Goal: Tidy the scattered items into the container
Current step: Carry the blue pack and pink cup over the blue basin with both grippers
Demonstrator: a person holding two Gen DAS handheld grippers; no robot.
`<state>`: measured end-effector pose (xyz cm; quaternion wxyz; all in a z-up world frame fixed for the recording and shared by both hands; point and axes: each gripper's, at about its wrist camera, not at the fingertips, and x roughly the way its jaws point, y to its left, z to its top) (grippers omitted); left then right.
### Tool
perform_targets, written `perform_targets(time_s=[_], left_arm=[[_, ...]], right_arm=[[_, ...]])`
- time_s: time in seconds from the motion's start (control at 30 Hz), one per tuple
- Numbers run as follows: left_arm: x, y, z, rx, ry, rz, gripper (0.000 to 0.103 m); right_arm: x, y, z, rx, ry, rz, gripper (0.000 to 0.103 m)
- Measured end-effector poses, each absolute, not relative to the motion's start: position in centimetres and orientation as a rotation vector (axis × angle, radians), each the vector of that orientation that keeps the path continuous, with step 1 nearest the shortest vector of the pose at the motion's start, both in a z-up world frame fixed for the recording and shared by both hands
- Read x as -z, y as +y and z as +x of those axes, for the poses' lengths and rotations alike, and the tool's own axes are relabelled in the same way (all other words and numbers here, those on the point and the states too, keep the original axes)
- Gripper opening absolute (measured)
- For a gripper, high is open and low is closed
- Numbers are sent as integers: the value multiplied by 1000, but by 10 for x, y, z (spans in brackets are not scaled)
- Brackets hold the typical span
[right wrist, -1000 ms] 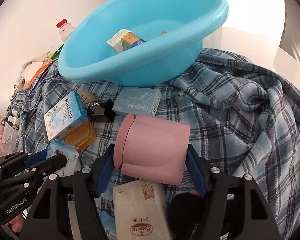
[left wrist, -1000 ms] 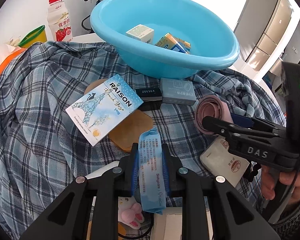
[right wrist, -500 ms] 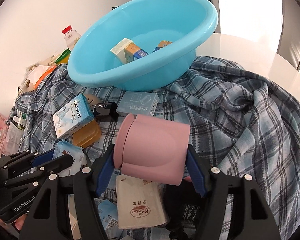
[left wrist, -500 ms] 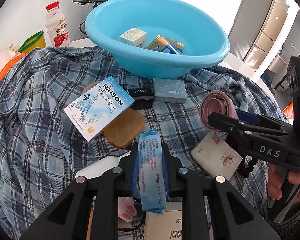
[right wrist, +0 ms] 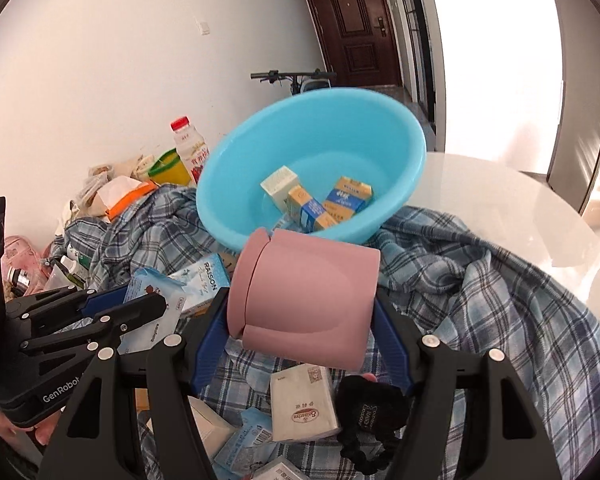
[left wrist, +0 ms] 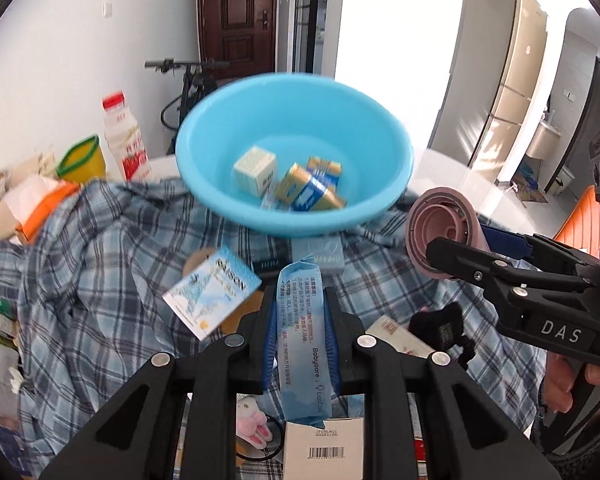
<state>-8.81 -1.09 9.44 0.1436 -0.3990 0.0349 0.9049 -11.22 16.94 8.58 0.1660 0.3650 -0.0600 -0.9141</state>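
A light blue basin point(left wrist: 296, 120) point(right wrist: 364, 128) stands at the back on a plaid cloth point(left wrist: 80, 264) point(right wrist: 500, 280), with several small cartons inside. My left gripper point(left wrist: 300, 332) is shut on a thin blue wet-wipe pack point(left wrist: 302, 336), held above the cloth in front of the basin. My right gripper point(right wrist: 300, 320) is shut on a pink collapsible cup point(right wrist: 304, 300) lying on its side; the cup point(left wrist: 440, 236) shows at the right of the left wrist view. A blue-white RAISON box point(left wrist: 212, 296) point(right wrist: 204, 284) lies on the cloth below.
A tissue pack point(right wrist: 300, 404), a black scrunchie point(right wrist: 372, 412), a grey box point(left wrist: 320, 252) and more packs lie on the cloth. A milk bottle point(left wrist: 120, 136), a yellow cup point(left wrist: 80, 160) and bags stand at the left. White tabletop point(right wrist: 500, 200) shows at the right.
Both grippers have risen with their loads, so the basin and the scattered items look lower and farther. The basin's inside is now in fuller view.
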Motion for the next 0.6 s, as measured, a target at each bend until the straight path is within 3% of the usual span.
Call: perform_targets(time_s=[0.3,0.6], left_arm=[[-157,-16,-54,-2687,102,-942,22],[-155,-16,-48,-2679,114,-956,22]], right_arm=[[-138,171,-78,2668,-89,816,66],[-136,167,-68,2653,-64,807,66]])
